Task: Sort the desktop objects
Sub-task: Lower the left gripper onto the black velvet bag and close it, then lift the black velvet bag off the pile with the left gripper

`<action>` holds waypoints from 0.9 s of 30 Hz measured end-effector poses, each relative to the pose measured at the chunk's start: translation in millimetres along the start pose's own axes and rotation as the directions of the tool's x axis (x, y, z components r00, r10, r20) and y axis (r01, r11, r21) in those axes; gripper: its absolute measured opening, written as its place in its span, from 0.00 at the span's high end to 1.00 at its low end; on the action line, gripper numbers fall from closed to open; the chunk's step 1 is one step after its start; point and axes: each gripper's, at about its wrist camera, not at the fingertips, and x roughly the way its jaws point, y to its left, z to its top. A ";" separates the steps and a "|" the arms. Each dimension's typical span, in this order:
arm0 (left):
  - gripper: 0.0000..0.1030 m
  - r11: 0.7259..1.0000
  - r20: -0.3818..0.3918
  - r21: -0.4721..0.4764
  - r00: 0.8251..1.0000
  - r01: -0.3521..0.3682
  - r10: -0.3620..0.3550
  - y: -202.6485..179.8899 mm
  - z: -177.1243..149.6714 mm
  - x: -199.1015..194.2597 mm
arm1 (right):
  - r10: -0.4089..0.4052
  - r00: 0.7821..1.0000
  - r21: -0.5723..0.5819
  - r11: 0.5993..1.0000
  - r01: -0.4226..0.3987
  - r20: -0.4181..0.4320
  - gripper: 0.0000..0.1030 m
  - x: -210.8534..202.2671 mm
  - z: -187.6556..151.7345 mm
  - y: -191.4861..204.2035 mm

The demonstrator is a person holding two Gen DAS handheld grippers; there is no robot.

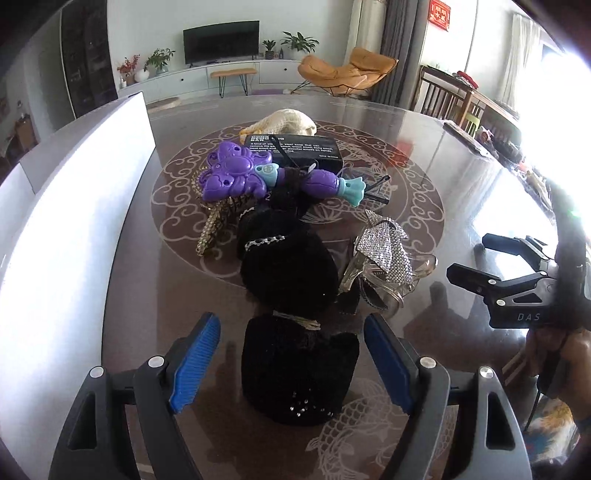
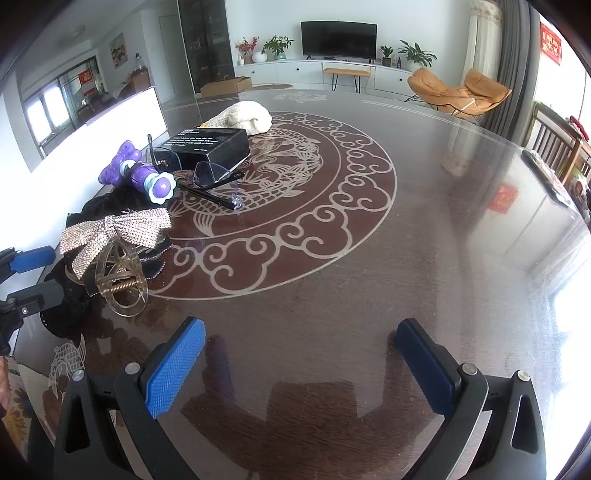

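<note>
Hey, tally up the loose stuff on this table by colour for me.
Black: 2, fuzzy black fabric hair piece, black printed box
Purple: 1, purple plastic toy wand
Cream: 1, cream knitted cloth
Silver: 1, rhinestone bow claw clip
Clear: 1, clear-lens glasses
Total: 6

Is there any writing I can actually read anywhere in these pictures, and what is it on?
"DAS": on the right claw, seen from the left wrist view.
White print on the black box: too small and blurred to read.
Gold characters on the red wall hanging: too blurred to read.
Nothing else is legible.
</note>
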 end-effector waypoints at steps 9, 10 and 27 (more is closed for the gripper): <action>0.67 0.999 -0.008 -0.042 1.000 0.023 -0.024 9.4 -9.3 5.3 | 0.000 1.000 0.004 1.000 0.000 0.001 0.00 0.0 0.4 -0.2; 0.67 0.998 -0.004 -0.056 1.000 0.019 -0.019 13.8 -14.2 0.6 | 0.001 1.000 0.005 1.000 -0.001 0.001 0.00 0.0 0.3 -0.4; 0.17 0.987 0.000 -0.107 0.993 -0.117 0.117 37.9 -47.7 -3.1 | -0.002 1.000 0.008 1.000 0.002 0.002 0.00 -0.5 -0.7 0.3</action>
